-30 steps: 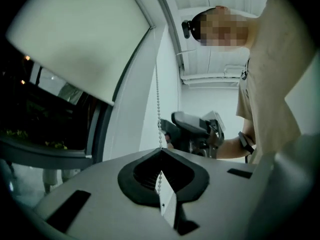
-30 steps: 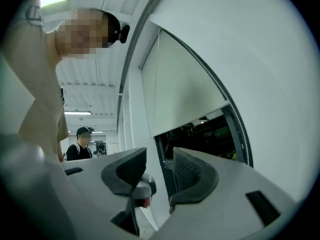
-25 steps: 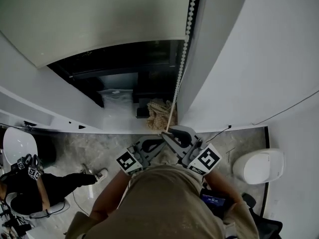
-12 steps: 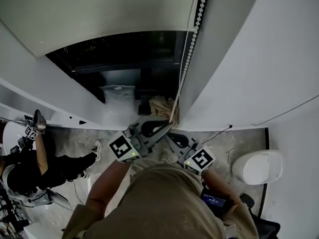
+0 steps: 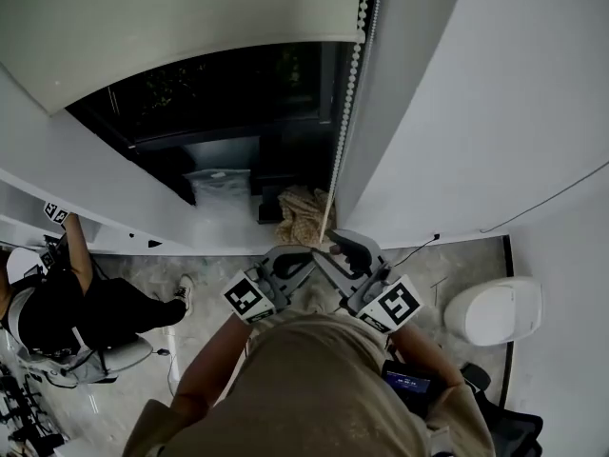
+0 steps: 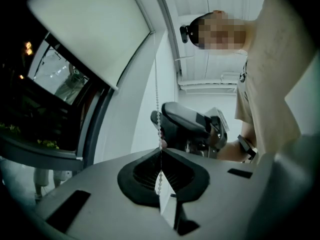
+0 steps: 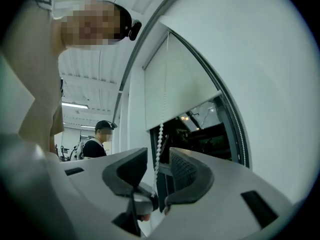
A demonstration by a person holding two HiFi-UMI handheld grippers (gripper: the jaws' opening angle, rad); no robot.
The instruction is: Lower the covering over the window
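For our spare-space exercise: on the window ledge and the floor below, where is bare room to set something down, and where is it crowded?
Free: the ledge strip in front of the plastic bag; the floor between the wall and the white round object. Crowded: the ledge's right end: tan bundle, dark box, bead chain.

A person in dark clothes [image 5: 95, 312] sits at the lower left of the marble floor [image 5: 190, 260]. A white rounded object [image 5: 493, 314] rests near the white wall [image 5: 495, 112]. A beige woven bundle [image 5: 303, 217] lies near a pale plastic bag [image 5: 221, 185]. Indoors, a bystander in a dark cap [image 7: 98, 140] stands beneath strip lights [image 7: 75, 105].
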